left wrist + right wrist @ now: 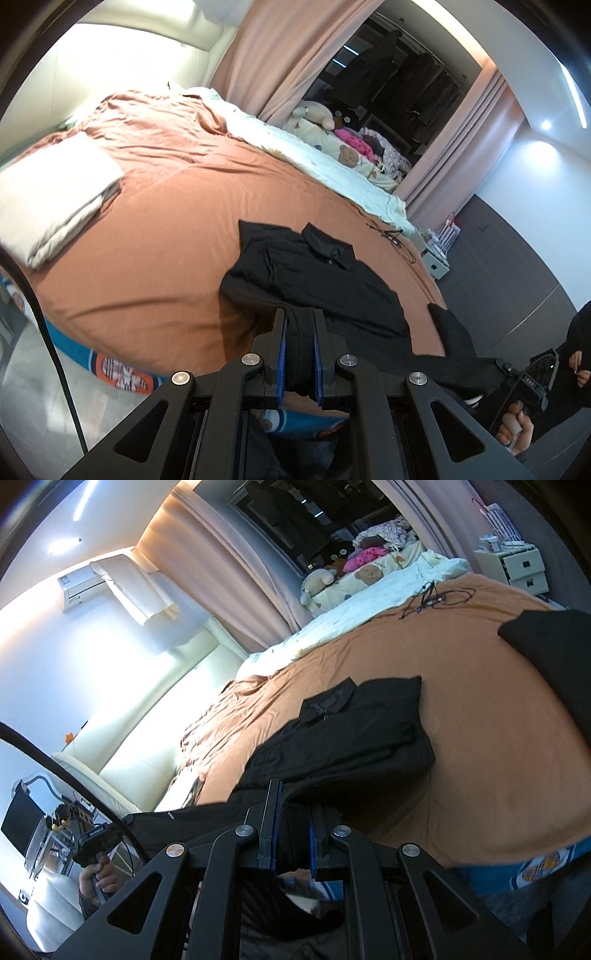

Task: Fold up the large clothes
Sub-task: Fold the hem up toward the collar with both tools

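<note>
Shirt point(317, 280) is our landmark: black, collared, lying partly folded on the orange bedspread point(166, 229), collar end away from us, hem end toward the near bed edge.

Left wrist view, left to right. Folded white blanket point(59, 206) sits on the spread well left of the shirt. We see the left gripper point(300, 354) at the shirt's near hem, its blue-padded fingers point(281, 354) closed in on a bunch of the black fabric between them, and the hem is raised off the spread there. Beyond the shirt, a pale quilt point(325, 162) runs along the far side of the bed, with soft toys point(314, 112) behind it. A thin black cable point(395, 236) lies on the spread just right of the collar. Further right of the shirt, the black fabric stretches off the bed edge to the other handheld unit, a bare hand point(517, 428) on its grip.

Right wrist view, left to right. Far left of the shirt we see the hand holding the left unit. Right gripper point(291, 834) is at the shirt's near hem too, fingers point(271, 827) clamped on a fold of the black cloth. Shirt point(354, 723) body rests on the spread past the fingertips, collar up and left. Another black piece point(554, 650) lies on the spread right of the shirt, apart from it. White nightstand point(524, 566) stands beyond the bed, far right of it.
</note>
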`<action>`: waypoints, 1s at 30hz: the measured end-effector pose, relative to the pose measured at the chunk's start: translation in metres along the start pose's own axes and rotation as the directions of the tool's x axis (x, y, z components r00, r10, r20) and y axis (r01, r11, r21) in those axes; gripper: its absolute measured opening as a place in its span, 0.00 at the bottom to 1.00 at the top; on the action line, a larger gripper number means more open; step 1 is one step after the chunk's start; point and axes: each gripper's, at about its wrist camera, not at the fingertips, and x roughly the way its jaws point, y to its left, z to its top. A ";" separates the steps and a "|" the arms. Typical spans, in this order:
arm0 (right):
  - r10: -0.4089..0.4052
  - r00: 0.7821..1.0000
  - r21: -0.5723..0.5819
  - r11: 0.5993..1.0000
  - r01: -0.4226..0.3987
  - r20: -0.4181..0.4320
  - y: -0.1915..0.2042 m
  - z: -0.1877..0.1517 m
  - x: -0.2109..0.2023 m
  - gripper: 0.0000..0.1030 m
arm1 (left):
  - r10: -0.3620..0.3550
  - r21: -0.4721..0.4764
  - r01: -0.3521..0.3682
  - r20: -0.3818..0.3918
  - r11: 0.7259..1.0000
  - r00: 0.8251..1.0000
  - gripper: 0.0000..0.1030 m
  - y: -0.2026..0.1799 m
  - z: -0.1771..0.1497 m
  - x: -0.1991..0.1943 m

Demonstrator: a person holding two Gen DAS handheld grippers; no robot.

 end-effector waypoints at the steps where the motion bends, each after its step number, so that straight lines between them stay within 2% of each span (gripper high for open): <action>1: -0.004 1.000 -0.006 1.000 0.004 0.006 0.003 0.006 0.004 0.08 | -0.002 0.005 0.002 0.004 1.000 1.000 0.12 -0.002 0.005 0.002; 8: -0.029 0.998 -0.051 0.998 0.032 0.052 0.017 0.049 0.035 0.08 | 0.007 0.052 -0.010 0.043 0.999 0.999 0.12 -0.028 0.067 0.028; 15: -0.067 0.996 -0.057 0.996 0.071 0.061 0.017 0.082 0.080 0.08 | 0.039 0.080 -0.042 0.038 0.996 0.999 0.12 -0.043 0.123 0.076; 23: -0.129 0.991 -0.041 0.991 0.131 0.046 0.017 0.111 0.132 0.08 | 0.070 0.086 -0.070 0.000 0.994 0.998 0.12 -0.041 0.162 0.142; 30: -0.203 0.979 -0.034 0.979 0.202 -0.015 0.013 0.141 0.190 0.08 | 0.114 0.094 -0.108 -0.063 0.990 0.991 0.12 -0.029 0.186 0.218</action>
